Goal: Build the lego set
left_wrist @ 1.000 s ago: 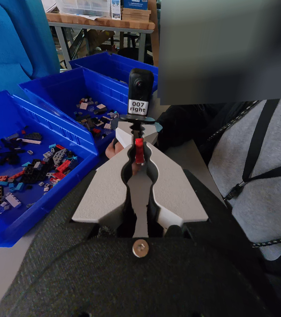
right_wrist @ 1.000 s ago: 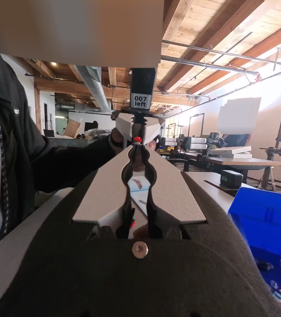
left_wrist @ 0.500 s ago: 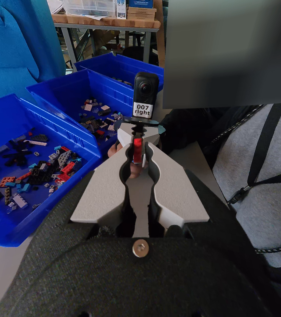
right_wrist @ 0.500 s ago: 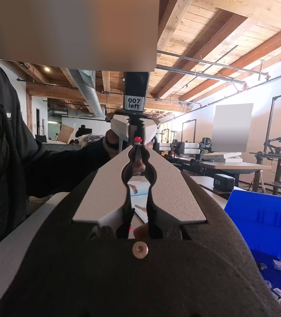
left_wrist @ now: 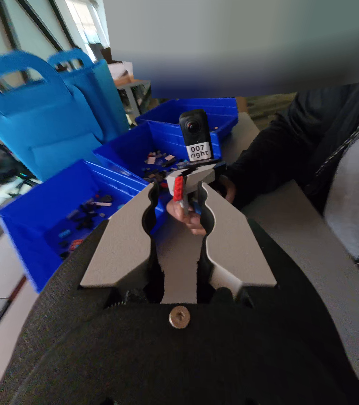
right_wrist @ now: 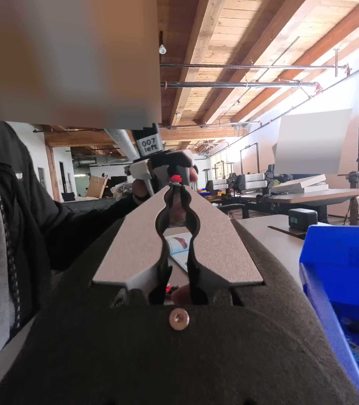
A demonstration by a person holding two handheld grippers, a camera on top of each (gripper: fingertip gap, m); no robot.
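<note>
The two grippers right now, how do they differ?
The left gripper stands open and empty; the right gripper is shut on a small red lego piece. The left gripper's fingers are spread apart, the right gripper's nearly meet. Both have grey fingers.

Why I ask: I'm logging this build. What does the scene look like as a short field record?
left claw: open, empty
right claw: shut on red brick, held up off the table
claws: facing each other, close, brick between them
bins: blue, on the table, loose pieces inside
booklet: open on the table under the claws
build state: brick not yet placed, as far as can be seen
</note>
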